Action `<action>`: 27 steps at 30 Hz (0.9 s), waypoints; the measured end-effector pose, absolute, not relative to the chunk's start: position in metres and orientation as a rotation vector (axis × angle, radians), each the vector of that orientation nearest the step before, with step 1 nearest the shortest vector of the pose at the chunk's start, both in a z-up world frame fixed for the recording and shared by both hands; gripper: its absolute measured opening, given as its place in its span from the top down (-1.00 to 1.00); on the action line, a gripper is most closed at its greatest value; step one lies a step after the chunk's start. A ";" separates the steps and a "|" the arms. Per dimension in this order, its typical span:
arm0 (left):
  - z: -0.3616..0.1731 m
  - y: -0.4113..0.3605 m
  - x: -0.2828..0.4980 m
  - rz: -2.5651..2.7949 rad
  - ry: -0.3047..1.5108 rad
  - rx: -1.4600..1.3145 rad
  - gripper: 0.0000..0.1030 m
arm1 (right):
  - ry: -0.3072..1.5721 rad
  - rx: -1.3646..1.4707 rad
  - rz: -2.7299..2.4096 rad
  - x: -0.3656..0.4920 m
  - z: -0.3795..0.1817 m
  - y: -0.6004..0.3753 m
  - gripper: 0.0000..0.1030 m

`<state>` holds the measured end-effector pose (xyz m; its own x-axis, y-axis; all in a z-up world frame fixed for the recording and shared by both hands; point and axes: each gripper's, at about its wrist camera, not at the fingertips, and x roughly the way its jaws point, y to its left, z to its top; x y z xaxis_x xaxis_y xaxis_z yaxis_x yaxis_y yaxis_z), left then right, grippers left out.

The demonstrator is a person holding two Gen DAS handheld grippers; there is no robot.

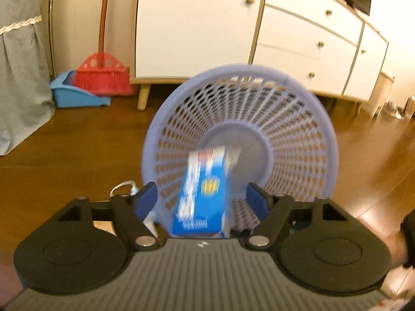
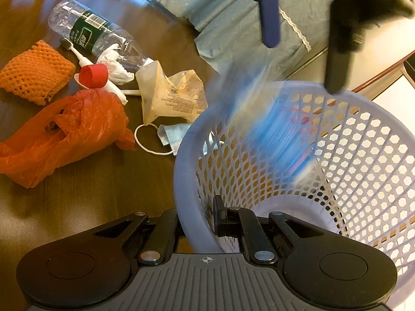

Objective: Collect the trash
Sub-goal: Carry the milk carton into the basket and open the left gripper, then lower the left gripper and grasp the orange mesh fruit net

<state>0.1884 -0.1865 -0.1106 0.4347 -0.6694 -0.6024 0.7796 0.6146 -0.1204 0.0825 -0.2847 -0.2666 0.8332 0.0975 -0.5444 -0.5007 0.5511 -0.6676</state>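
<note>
A lilac mesh basket (image 1: 166, 119) is tilted on the wooden floor with its mouth toward the left wrist camera. A blue carton (image 1: 205, 194), blurred by motion, hangs loose in that mouth between the spread fingers of my left gripper (image 1: 202, 200), which is open. In the right wrist view the carton is a blue smear (image 2: 272, 129) dropping into the basket (image 2: 186, 142) under the left gripper (image 2: 303, 39). My right gripper (image 2: 199, 223) is shut on the basket's near rim. Beside the basket lie a clear bottle (image 2: 93, 33), a red plastic bag (image 2: 64, 129), a crumpled paper bag (image 2: 168, 93) and a face mask (image 2: 168, 134).
More litter on the floor: an orange foam net (image 2: 33, 72), a toothbrush (image 2: 75, 51), a red cap (image 2: 93, 76) and a white tissue (image 2: 116, 64). A white cabinet (image 1: 194, 26) stands behind the basket, with a red broom (image 1: 103, 75) and blue dustpan (image 1: 75, 96). Grey-blue bed cloth (image 2: 233, 13) hangs nearby.
</note>
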 end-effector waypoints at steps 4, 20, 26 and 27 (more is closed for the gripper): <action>-0.114 -0.174 0.184 -0.884 0.668 0.183 -0.40 | 0.478 -0.922 0.368 0.082 -0.266 -0.285 0.92; -0.172 -0.070 0.170 -0.627 0.803 0.216 -0.40 | 0.476 -0.917 0.369 0.083 -0.263 -0.288 0.92; -0.192 -0.050 0.145 -0.594 0.843 0.227 -0.40 | 0.477 -0.921 0.371 0.081 -0.265 -0.289 0.92; -0.196 -0.048 0.142 -0.593 0.851 0.232 -0.40 | 0.477 -0.922 0.372 0.081 -0.265 -0.289 0.92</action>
